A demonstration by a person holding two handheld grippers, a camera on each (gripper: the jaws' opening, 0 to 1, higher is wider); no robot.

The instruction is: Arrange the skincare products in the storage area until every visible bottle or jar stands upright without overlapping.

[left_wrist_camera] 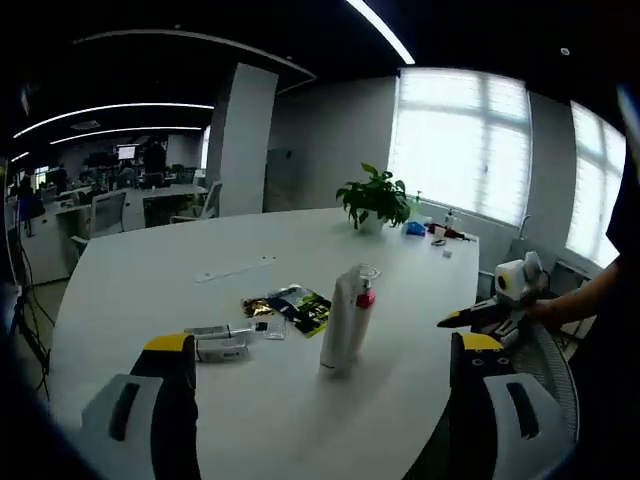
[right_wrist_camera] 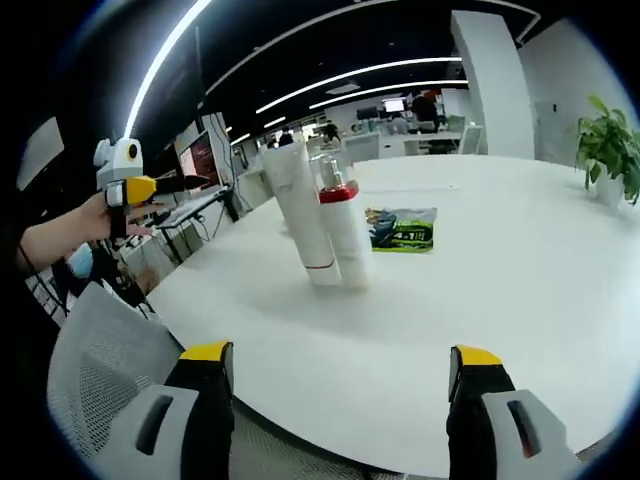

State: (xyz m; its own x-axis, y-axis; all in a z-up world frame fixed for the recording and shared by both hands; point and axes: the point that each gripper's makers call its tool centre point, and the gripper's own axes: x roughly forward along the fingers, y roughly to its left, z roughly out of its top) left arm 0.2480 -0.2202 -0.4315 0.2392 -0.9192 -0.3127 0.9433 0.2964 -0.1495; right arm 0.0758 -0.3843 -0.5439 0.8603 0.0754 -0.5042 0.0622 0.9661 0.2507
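Both grippers spread empty: left gripper (left_wrist_camera: pixel 325 385), right gripper (right_wrist_camera: pixel 340 395); tall white tube (right_wrist_camera: pixel 300 212) and red-collared bottle (right_wrist_camera: pixel 343 228) upright, touching, table (right_wrist_camera: pixel 500 290) centre at 12 o'clock; probably light, slick, tippy, so grab mid-body.

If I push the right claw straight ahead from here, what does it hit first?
Most likely the two upright bottles: the red-banded bottle sits near the centre line between the open right claw jaws, with the white tube just left of it. Bare table lies before them; depth is unclear.
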